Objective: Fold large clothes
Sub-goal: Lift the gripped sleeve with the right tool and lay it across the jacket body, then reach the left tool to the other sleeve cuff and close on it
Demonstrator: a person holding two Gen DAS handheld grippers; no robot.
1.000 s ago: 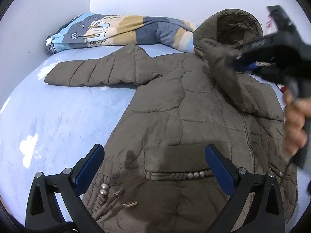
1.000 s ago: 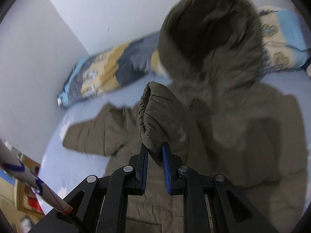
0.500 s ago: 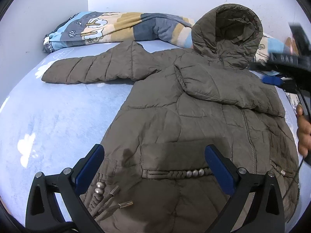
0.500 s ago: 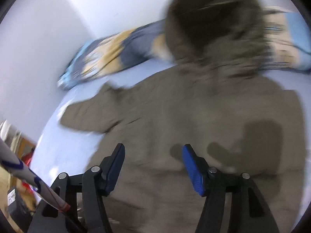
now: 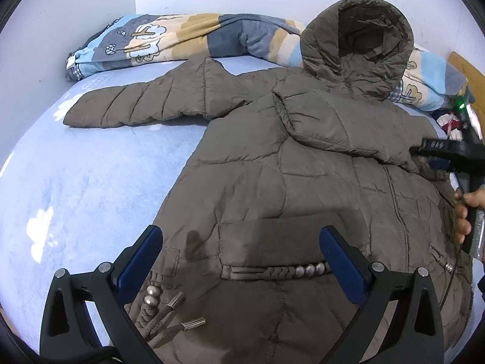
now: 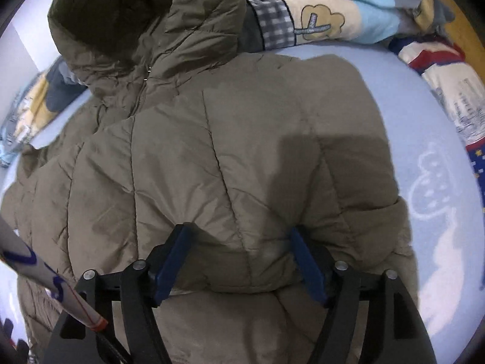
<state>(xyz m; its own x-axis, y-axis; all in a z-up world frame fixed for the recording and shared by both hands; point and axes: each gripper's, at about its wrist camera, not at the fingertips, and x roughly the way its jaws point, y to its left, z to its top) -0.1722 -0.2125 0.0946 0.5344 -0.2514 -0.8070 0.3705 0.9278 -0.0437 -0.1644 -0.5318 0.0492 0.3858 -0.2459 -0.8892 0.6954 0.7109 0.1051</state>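
An olive-brown quilted hooded jacket lies front up on the light blue bed. Its left sleeve stretches out to the left. Its right sleeve lies folded across the chest. The hood rests against the bedding at the back. My left gripper is open and empty, hovering over the hem near the beaded drawcords. My right gripper is open, its jaws straddling the fold of the folded sleeve at the jacket's right side; it also shows in the left wrist view.
A rolled patterned duvet lies along the white wall at the back. More patterned bedding sits at the right. Bed sheet spreads left of the jacket. A white stick with a red tip crosses the right wrist view.
My right gripper let go of the right sleeve after laying it across the chest, opened, and moved down to the jacket's right side. The left gripper stayed still.
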